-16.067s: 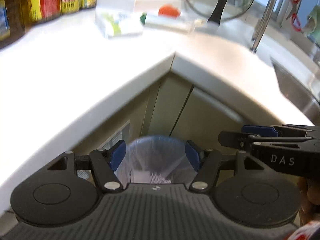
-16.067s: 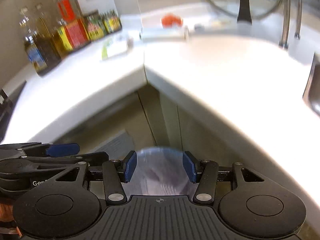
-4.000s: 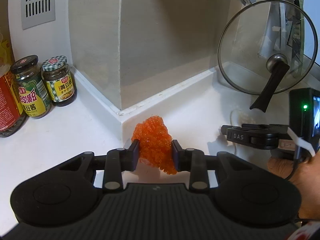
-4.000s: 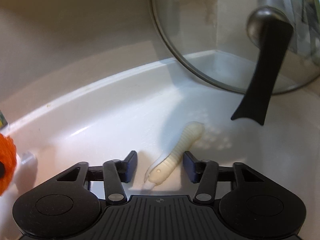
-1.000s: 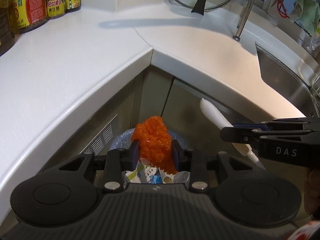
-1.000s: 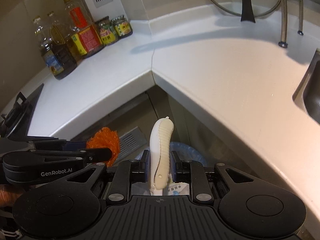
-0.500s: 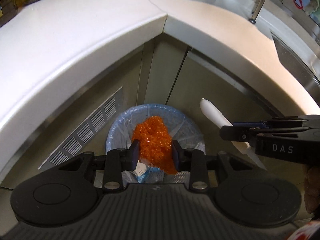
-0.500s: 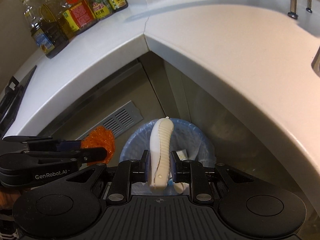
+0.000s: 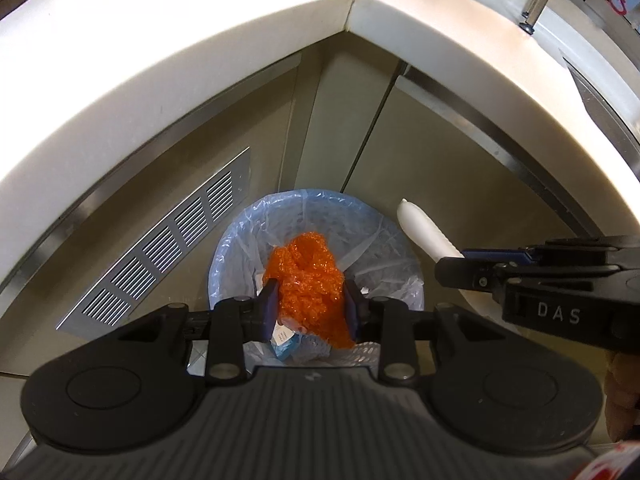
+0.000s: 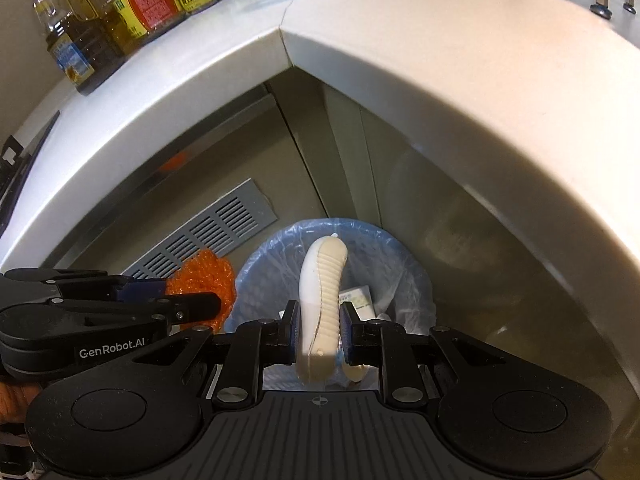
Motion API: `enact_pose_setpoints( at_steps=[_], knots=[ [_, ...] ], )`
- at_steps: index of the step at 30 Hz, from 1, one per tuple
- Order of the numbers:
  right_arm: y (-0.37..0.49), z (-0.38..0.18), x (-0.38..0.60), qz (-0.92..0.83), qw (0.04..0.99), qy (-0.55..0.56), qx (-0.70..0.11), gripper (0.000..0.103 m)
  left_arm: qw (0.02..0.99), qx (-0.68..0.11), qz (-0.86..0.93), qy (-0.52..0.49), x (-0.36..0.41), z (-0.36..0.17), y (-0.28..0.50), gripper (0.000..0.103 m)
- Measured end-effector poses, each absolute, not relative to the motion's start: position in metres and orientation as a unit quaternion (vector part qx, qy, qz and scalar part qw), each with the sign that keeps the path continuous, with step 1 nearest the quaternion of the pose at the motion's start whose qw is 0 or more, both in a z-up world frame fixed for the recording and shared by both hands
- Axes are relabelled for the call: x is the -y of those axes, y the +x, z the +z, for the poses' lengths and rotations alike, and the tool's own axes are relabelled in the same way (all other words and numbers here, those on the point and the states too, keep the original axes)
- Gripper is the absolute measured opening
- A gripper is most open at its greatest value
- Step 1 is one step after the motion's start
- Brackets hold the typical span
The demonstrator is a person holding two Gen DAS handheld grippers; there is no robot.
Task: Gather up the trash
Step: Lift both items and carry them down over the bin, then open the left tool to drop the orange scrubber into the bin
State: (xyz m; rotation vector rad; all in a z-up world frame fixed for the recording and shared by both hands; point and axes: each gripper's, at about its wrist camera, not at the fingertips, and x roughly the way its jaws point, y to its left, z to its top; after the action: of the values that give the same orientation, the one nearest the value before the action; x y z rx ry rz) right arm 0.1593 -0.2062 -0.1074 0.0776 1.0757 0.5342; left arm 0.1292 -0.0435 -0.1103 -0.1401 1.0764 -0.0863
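The left gripper (image 9: 311, 307) pinches an orange crumpled wad (image 9: 308, 276); the right gripper (image 10: 320, 330) clamps a pale ribbed tube (image 10: 323, 300). Both tilt steeply down over the lined bin (image 9: 240, 248), right gripper at three o'clock of the left.

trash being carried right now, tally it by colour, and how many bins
orange crumpled piece, held in the left gripper: 1
off-white ribbed piece, held in the right gripper: 1
bin with blue liner: 1
Total: 2 held pieces of trash and 1 bin, 3 things.
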Motion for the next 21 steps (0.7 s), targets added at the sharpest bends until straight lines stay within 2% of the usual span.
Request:
enact_pose_setpoints(
  at_steps=[21],
  knots=[
    [0.178, -0.157, 0.196, 0.222, 0.82, 0.041, -0.526, 0.021, 0.843, -0.531, -0.027, -0.086, 0.039, -0.161, 0.15, 0.03]
  ],
)
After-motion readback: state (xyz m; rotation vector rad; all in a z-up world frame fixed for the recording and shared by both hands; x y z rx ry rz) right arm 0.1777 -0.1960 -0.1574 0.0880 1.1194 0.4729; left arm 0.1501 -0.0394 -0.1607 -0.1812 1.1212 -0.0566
